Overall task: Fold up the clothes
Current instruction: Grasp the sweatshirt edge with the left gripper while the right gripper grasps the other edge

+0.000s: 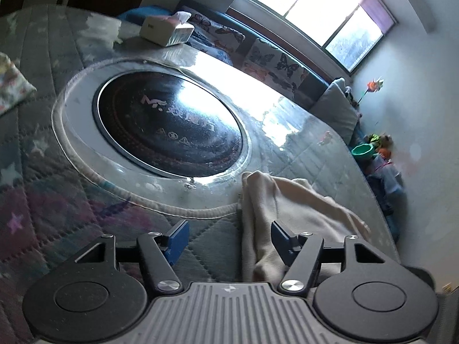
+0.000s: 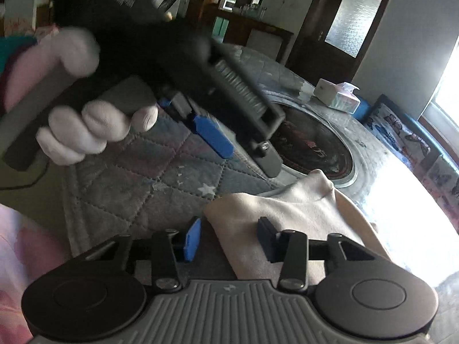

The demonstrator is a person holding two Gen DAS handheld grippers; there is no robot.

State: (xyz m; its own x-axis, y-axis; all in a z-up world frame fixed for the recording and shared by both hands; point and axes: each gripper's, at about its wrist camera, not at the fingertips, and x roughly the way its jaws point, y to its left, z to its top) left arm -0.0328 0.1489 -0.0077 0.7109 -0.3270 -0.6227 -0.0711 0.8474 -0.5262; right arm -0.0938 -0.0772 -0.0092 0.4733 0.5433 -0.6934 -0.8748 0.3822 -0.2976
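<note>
Both claws, the left claw (image 1: 229, 239) and right claw (image 2: 228, 236), hung open over the rumpled cream garment (image 1: 289, 200) on the quilted counter (image 1: 57, 154), seemingly between grips, a corner needing pinching.

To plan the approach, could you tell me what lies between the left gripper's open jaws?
In the left wrist view, the quilted table cover and the cream cloth's left edge lie there.
</note>
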